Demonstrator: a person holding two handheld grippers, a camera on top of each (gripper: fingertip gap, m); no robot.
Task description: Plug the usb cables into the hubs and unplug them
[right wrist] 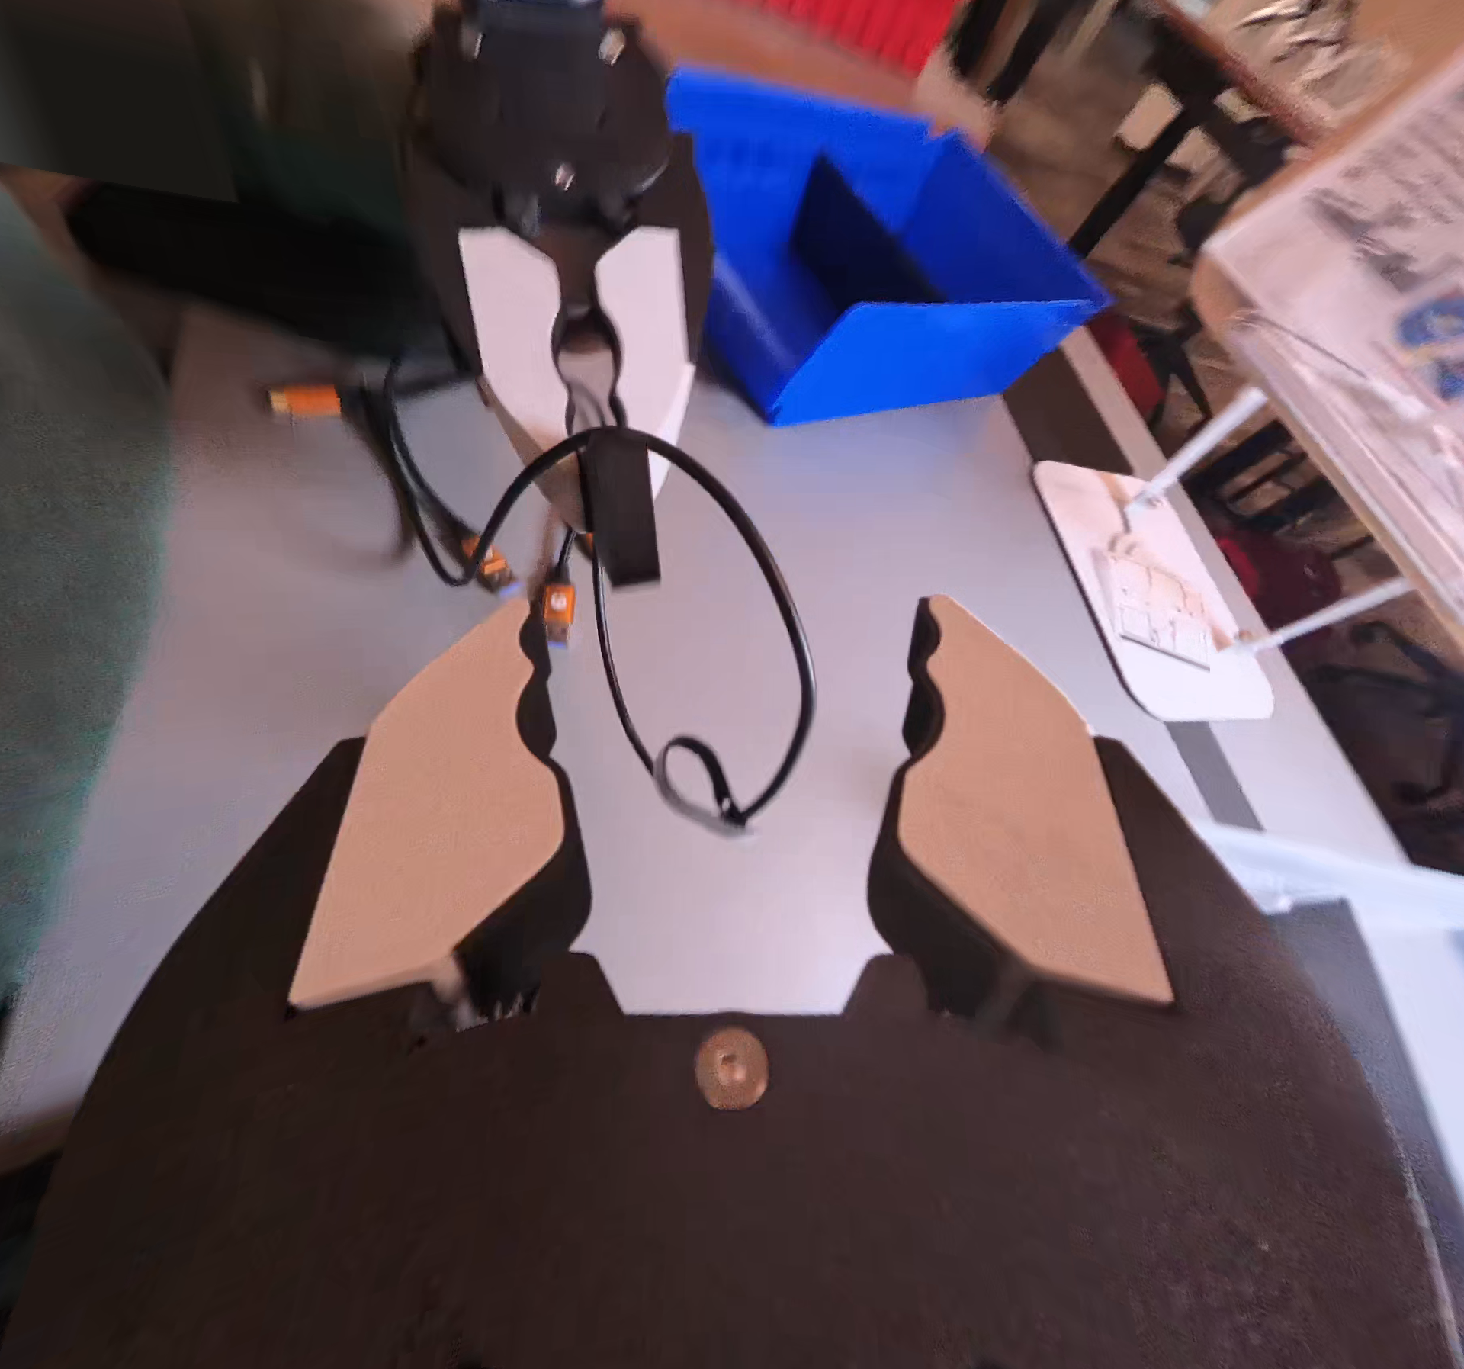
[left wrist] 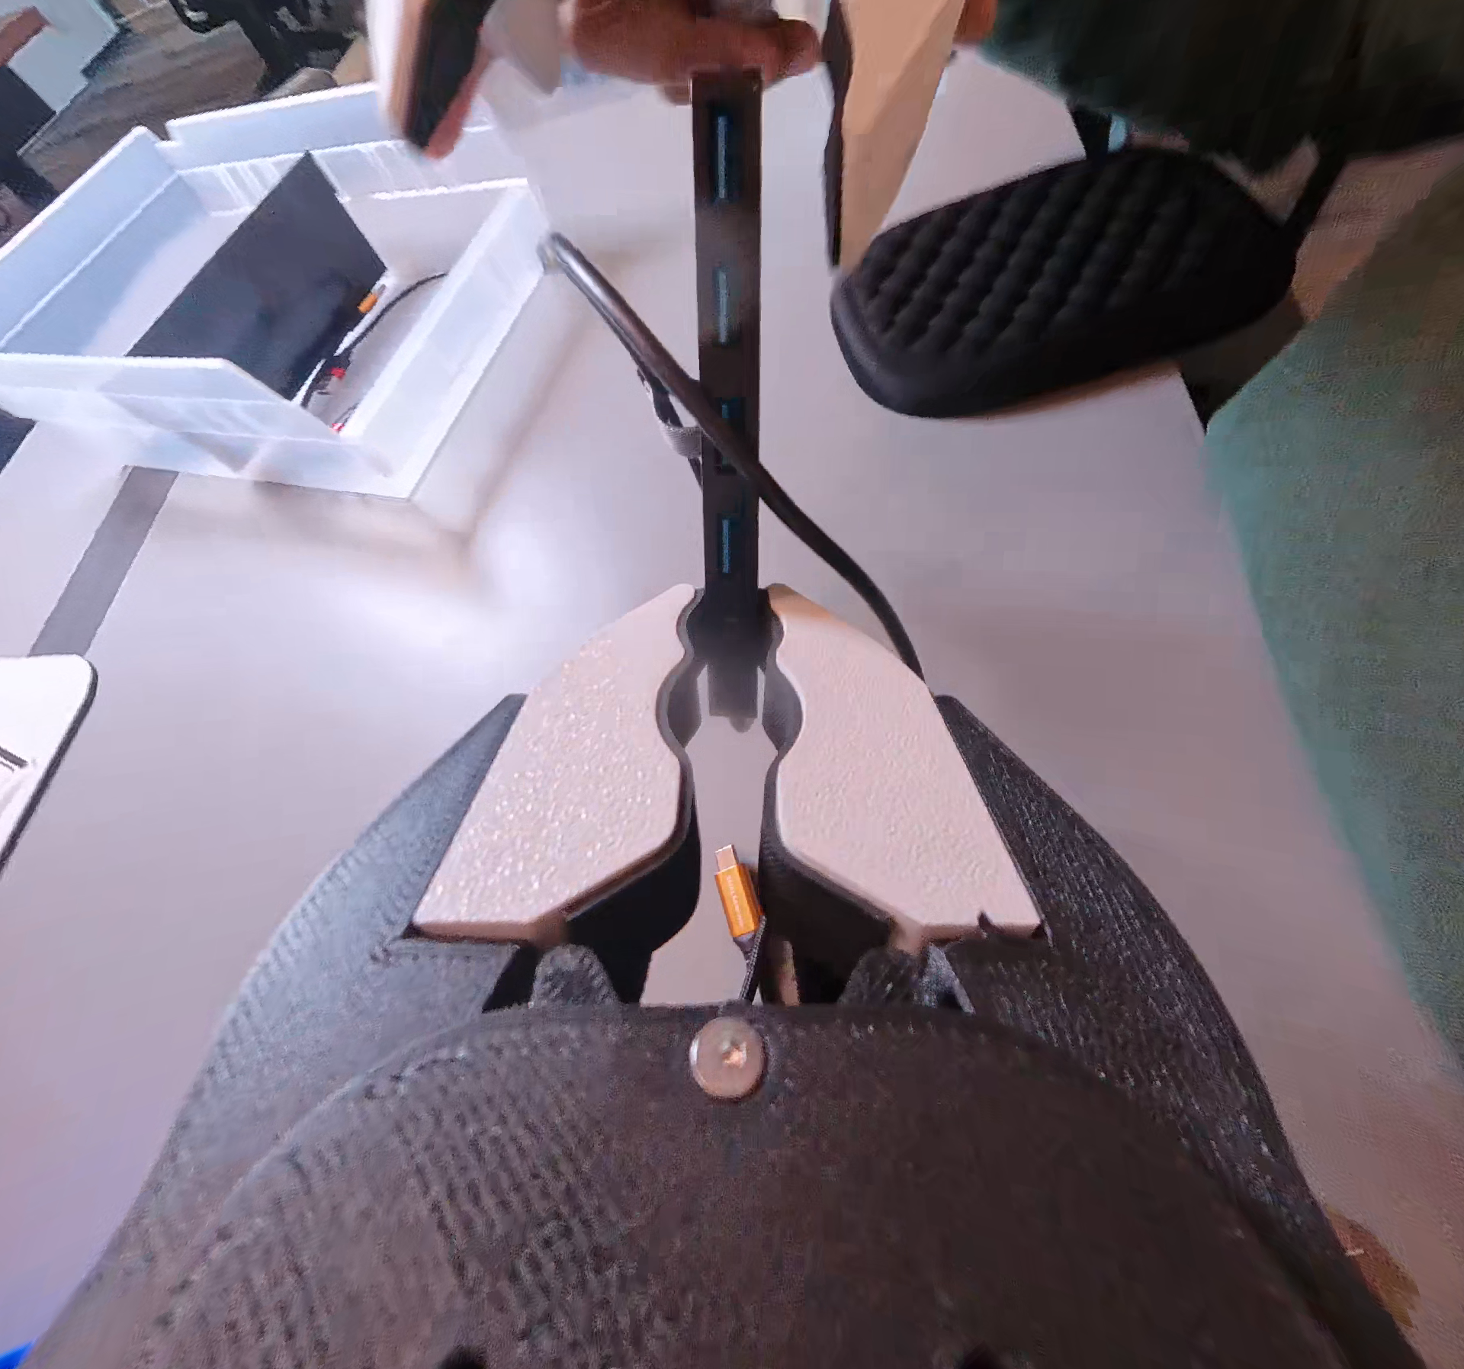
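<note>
Grey table point(right wrist: 871, 538), one black hub point(left wrist: 727, 348) clamped in left tool point(left wrist: 729, 618) (four ports), right tool point(right wrist: 729, 665) wide.

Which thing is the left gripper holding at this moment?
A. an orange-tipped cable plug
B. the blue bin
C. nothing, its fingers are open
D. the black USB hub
D: in the left wrist view the left gripper is closed on the end of the black USB hub, while the orange-tipped plugs lie on the table.
</note>
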